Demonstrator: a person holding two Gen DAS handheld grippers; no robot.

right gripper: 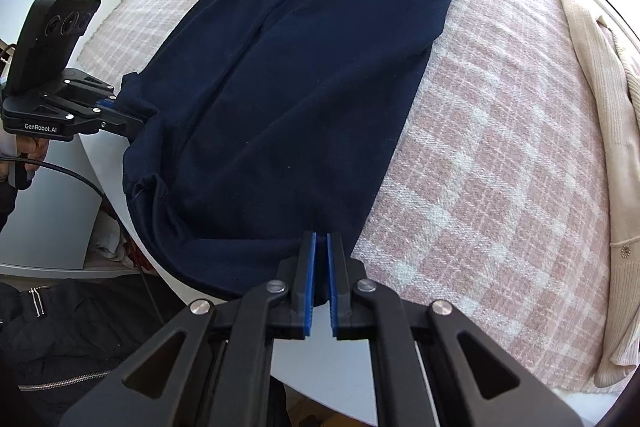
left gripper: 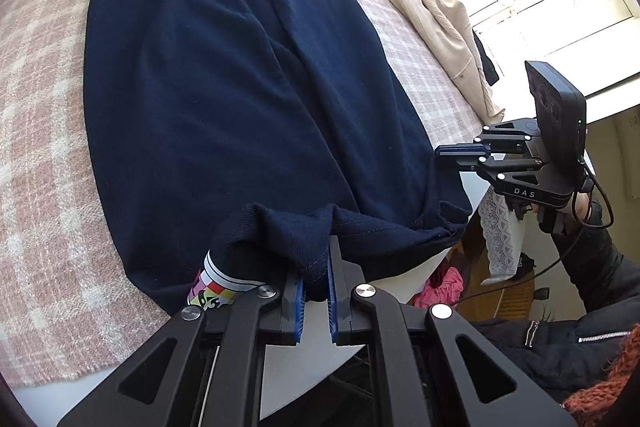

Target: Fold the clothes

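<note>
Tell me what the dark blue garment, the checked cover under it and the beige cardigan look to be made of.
Dark blue garment: soft matte knit, probably cotton jersey; it drapes limply and shows stitched seams. Checked cover: coarse woven cloth, pink and white, with a visible thread weave, perhaps wool or a blend. Beige cardigan: ribbed knit, shown by fine lengthwise ridges.

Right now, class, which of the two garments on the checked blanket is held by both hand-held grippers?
The navy garment, pinched at its near hem; the cream knit cardigan lies untouched beside it.

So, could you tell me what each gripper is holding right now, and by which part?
Both hold the navy garment by its near edge: the left gripper at one corner, the right gripper at the other.
</note>
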